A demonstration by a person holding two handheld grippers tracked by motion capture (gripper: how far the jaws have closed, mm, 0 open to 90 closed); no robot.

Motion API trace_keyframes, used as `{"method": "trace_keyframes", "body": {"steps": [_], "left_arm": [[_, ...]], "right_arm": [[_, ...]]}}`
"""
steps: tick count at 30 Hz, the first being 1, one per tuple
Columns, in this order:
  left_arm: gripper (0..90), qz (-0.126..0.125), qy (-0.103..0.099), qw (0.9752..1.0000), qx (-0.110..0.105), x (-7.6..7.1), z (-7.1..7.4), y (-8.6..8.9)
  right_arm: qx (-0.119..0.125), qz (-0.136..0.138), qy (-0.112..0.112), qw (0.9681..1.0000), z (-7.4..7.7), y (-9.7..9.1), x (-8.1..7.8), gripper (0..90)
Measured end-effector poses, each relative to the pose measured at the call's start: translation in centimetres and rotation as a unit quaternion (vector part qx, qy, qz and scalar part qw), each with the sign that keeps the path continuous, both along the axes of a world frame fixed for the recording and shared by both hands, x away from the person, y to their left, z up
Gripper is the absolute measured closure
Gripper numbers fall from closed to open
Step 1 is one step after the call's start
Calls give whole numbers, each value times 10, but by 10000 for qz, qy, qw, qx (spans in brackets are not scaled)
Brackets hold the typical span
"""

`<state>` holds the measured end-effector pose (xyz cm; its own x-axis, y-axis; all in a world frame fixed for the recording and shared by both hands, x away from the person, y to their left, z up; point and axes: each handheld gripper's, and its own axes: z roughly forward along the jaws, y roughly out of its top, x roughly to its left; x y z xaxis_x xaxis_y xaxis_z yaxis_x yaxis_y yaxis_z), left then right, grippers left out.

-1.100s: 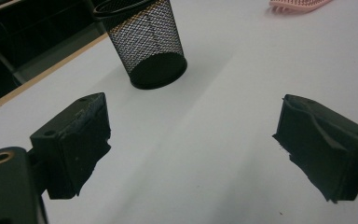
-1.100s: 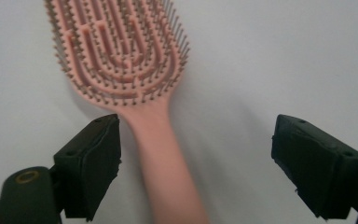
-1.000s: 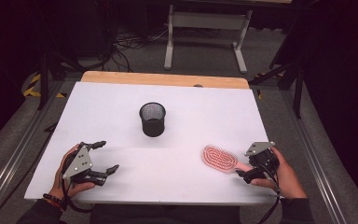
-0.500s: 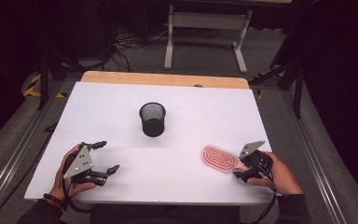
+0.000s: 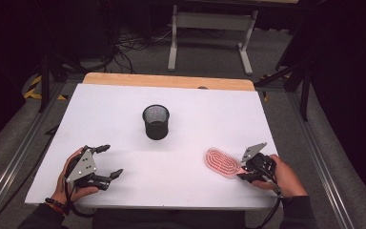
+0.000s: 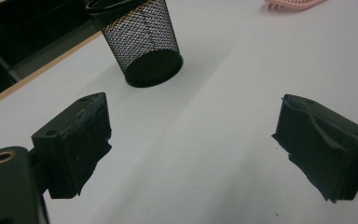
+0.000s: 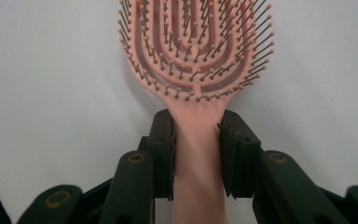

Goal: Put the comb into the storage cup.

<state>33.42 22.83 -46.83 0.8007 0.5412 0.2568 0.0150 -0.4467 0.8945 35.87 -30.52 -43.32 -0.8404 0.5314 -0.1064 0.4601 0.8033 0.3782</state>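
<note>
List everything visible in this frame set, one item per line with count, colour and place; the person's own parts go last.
hairbrush: one, pink, bristles up, lying on the table's near right part, handle between the right gripper's jaws.
mesh cup: one, black, upright at the table's middle, nothing visible inside.
table: one, white top with a wooden strip along the far edge.
stand: one, pale grey, on the floor beyond the table.
left gripper: one, black, jaws wide open over bare table, near left.
right gripper: one, black, jaws have just been closing and now press the brush handle.
hands: two, one holding each gripper.
</note>
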Motion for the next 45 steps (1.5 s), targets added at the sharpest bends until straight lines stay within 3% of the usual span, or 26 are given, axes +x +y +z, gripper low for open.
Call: {"method": "trace_keyframes", "body": {"steps": [9,16,21,24,27,30,37,40,43,44,45], "left_arm": [[110,-4,2,10000,0,0,0,0],[111,8,-4,10000,3,0,0,0],[110,8,-3,10000,12,0,0,0],[110,11,-6,10000,21,0,0,0],[111,24,-32,10000,20,1,0,1],[111,39,-3,10000,10,1,0,2],[112,54,1,10000,24,1,0,2],[113,43,-6,10000,11,1,0,2],[113,44,1,10000,24,1,0,1],[113,45,1,10000,24,1,0,2],[113,54,-5,10000,23,1,0,1]], "right_arm": [[260,44,-215,9994,-1,-1,-2,694],[726,-195,-606,9953,-1,-4,2,696],[1043,-391,-888,9898,1,-4,3,696],[1082,-437,-1041,9877,2,-1,2,696],[1180,-464,-1298,9834,4,2,2,696],[1355,-491,-1408,9795,6,7,1,696],[1493,-591,-1572,9744,5,10,2,696],[1623,-694,-1691,9697,5,11,2,696],[1640,-707,-1746,9683,5,11,2,696],[1666,-738,-1776,9671,5,12,2,696],[1737,-776,-1921,9628,6,13,1,697]]}}
